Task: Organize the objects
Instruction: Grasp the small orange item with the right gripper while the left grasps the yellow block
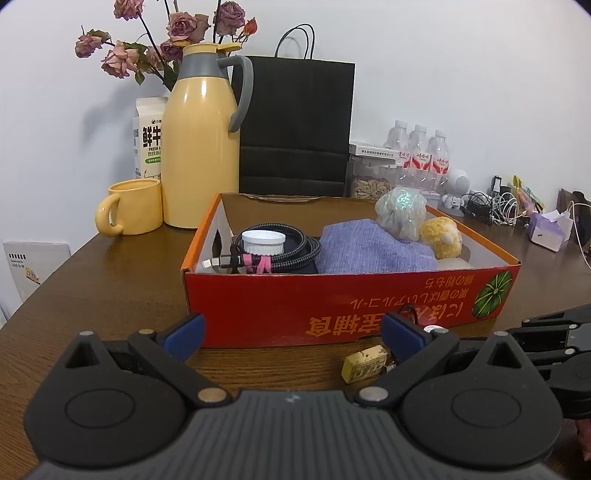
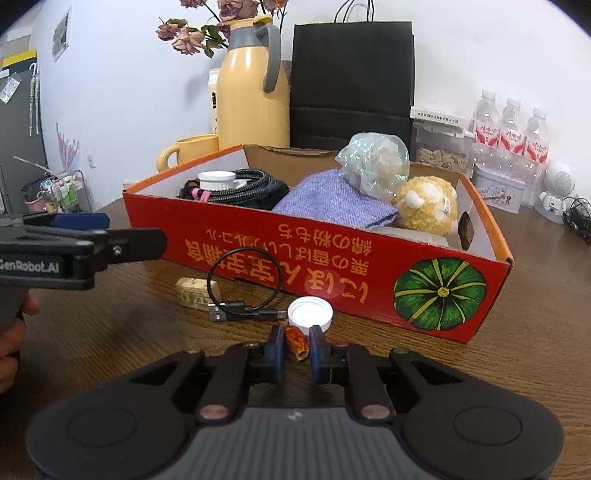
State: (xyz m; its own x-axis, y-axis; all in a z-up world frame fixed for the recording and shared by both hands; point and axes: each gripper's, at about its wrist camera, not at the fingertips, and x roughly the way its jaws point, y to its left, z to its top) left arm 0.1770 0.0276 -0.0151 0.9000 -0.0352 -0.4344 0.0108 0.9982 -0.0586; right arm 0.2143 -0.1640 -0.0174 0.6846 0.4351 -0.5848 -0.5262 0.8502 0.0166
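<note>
The right gripper point(image 2: 296, 341) is clenching a small orange packet point(image 2: 296, 341) on the table point(image 2: 517, 369), just below the box's point(image 2: 332, 258) front wall beside a white cap point(image 2: 310, 311). The left gripper point(image 1: 291, 334) is hanging released. Best lifting straight up, clearing the wall before crossing over.

The dried pink roses point(image 2: 207, 26) are cut off by the top edge in the right wrist view. The white milk carton point(image 1: 147, 136) stands half hidden behind the tall yellow thermos jug point(image 1: 201, 147). A small orange patterned wrapped thing point(image 2: 296, 341) lies between the right claw's point(image 2: 296, 338) blue pads, too small to identify. The black looped cable point(image 1: 406, 310) is mostly hidden behind the left claw's point(image 1: 291, 334) finger.
</note>
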